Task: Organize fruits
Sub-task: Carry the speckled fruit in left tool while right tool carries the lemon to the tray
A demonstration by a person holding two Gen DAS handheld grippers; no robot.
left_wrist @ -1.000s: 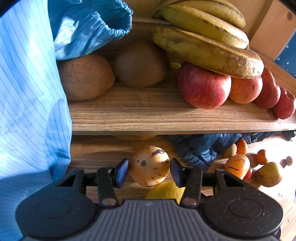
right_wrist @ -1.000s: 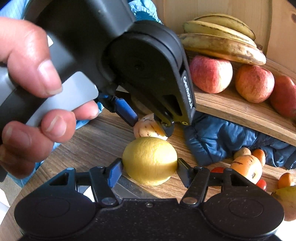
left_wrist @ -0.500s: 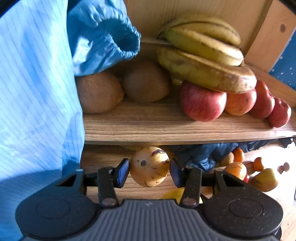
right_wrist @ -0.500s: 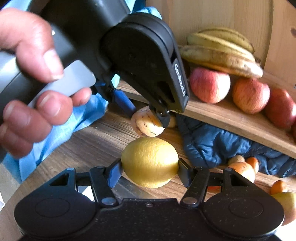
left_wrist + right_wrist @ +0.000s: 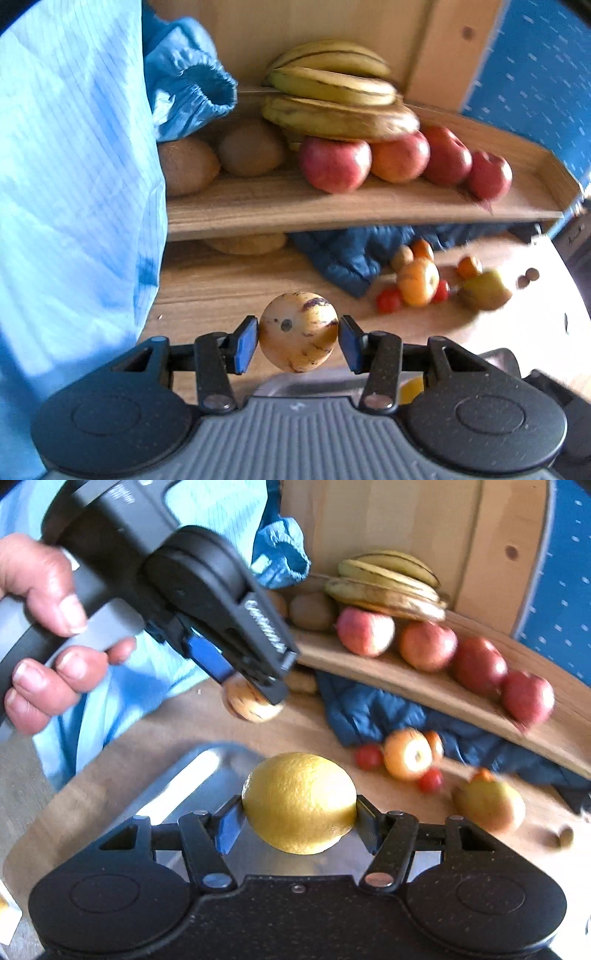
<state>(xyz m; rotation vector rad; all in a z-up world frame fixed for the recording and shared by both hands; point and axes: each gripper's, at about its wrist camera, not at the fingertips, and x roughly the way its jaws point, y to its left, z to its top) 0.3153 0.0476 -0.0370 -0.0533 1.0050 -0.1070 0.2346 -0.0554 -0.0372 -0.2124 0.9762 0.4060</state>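
My left gripper [image 5: 298, 334] is shut on a pale yellow melon-like fruit with purple streaks [image 5: 298, 331], held in the air above the wooden table. The right wrist view shows that same fruit [image 5: 251, 703] under the left gripper [image 5: 255, 686], with a hand [image 5: 44, 635] on the handle. My right gripper [image 5: 298, 812] is shut on a yellow lemon [image 5: 300, 802], lifted over a grey metal tray [image 5: 177, 786]. Behind, a wooden shelf [image 5: 332, 206] carries bananas [image 5: 336, 99], red apples [image 5: 334, 164] and brown kiwis [image 5: 188, 166].
A dark blue quilted cloth [image 5: 354, 251] lies under the shelf. Loose fruits sit on the table at the right: a striped orange one [image 5: 417, 282], small red tomatoes [image 5: 389, 300] and a pear-like one [image 5: 484, 290]. A light blue garment [image 5: 74, 184] fills the left.
Both grippers have risen and drawn back from the shelf with their fruits still held. More of the table, the metal tray and the shelf's right end have come into view.
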